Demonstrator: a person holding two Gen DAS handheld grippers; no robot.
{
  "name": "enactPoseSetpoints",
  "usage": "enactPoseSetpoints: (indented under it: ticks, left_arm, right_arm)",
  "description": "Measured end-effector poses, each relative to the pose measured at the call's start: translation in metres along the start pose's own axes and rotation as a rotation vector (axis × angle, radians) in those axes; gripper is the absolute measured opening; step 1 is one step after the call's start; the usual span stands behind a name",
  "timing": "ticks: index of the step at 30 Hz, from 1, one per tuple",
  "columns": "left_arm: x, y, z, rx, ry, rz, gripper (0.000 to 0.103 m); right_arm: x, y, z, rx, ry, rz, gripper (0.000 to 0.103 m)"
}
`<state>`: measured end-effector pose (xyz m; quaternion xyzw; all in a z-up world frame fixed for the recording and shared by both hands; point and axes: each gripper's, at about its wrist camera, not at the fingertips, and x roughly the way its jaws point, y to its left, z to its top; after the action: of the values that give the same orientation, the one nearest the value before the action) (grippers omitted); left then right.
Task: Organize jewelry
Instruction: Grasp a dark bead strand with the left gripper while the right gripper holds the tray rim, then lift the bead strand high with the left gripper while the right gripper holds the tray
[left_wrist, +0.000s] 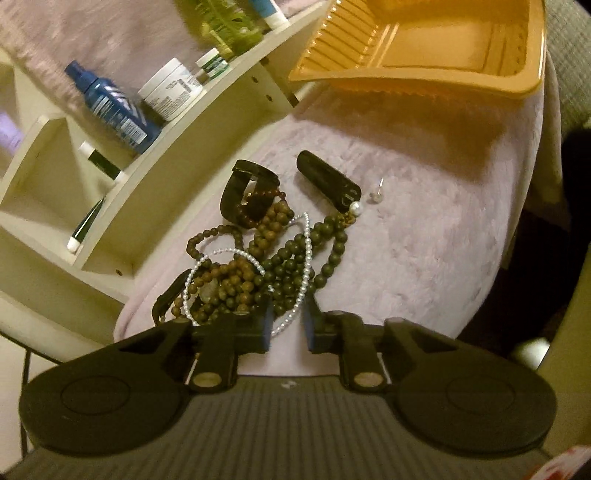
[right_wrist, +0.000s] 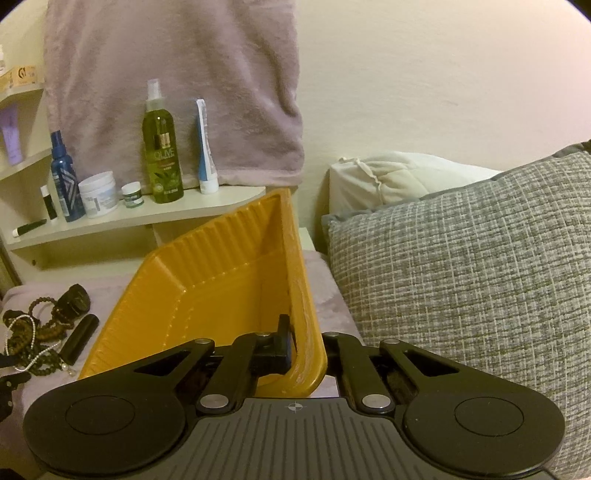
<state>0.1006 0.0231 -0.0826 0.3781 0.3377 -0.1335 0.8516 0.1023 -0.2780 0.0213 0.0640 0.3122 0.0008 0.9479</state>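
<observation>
- Orange tray (right_wrist: 207, 295): a rigid, glossy plastic rectangle with ribbed inner walls and a rolled rim. It is tilted up on one edge, its open face turned toward the bead pile, and stands on the pale mauve fleece cover (left_wrist: 424, 240).
- Right hand-held gripper (right_wrist: 295, 343): its jaws are clamped on the near rim of the orange tray, one black finger inside the wall and the other hidden behind it.
- Bead pile (left_wrist: 258, 266): a tangle of round brown and dark green matte bead strands lying on the fleece, beside the low side of the orange tray. The tangle's long axis runs from the left hand-held gripper toward the tray.
- Pearl strand (left_wrist: 301, 258): a thin chain of small glossy white beads looped over the pile, trailing down between the left fingers.
- Left hand-held gripper (left_wrist: 288, 325): its blue-padded jaws are drawn narrow with a small gap left. The pearl strand passes between them; whether the pads pinch it cannot be told.
- Black cylinder (left_wrist: 328, 186): smooth and short, lying flat between the pile and the orange tray, its long axis slanting across the tray's front.
- Black clasp-like band (left_wrist: 245, 192): a curved, glossy piece at the tray-side end of the pile.
- Pearl stud (left_wrist: 376, 194): small and lone, just beside the cylinder.
- White shelf (right_wrist: 147, 218): flat laminate, behind the orange tray, carrying bottles and jars.
</observation>
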Motion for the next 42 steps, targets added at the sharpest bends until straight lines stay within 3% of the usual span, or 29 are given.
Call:
enactPoseSetpoints:
  ticks: [3,10,18,25,42]
  left_arm:
    - [0.001,-0.002,-0.001,0.035,0.013,0.005,0.003]
    - [-0.011,0.019,0.002,-0.007,-0.008,0.005,0.003]
    - [-0.046,0.084,0.034,-0.167,-0.123,-0.031,0.002]
    - [-0.074,0.125,0.064,-0.233,-0.213,-0.06,0.002]
    - [-0.125,0.151,0.113,-0.285,-0.35,-0.11,0.002]
  right_arm:
    - [0.001,-0.001,0.001,-0.003,-0.001,0.003,0.005]
    - [0.001,-0.001,0.001,-0.008,-0.008,0.003,0.005]
    - [-0.002,0.001,0.004,-0.021,-0.03,0.009,0.005]
    - [-0.004,0.004,0.006,-0.025,-0.046,0.021,0.006]
    - [-0.008,0.007,0.008,-0.019,-0.068,0.05,0.006]
